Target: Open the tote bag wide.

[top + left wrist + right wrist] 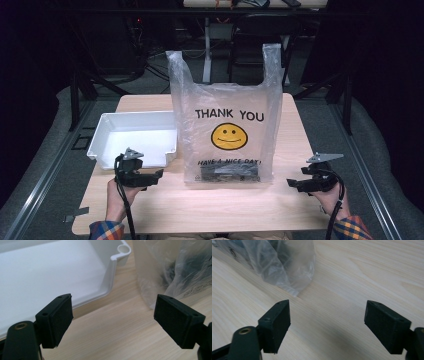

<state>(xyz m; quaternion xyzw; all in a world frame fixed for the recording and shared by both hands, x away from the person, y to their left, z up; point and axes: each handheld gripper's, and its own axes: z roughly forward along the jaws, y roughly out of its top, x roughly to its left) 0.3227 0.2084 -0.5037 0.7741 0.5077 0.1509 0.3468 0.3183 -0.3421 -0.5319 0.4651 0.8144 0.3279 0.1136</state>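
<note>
Plastic bag [227,132] between both claws.

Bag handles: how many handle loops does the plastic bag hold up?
2: left handle loop and right handle loop, both upright above the plastic bag.

Left gripper [159,173] sat low at the near left, held in the left hand [118,192], jaws wide apart, nothing between the pads [60,317]. Right gripper [290,183] was at the near right in the right hand [327,196], jaws likewise spread and empty. Both pointed inward, toward each other. Plaid sleeves [106,230] showed at the bottom edge.
</note>
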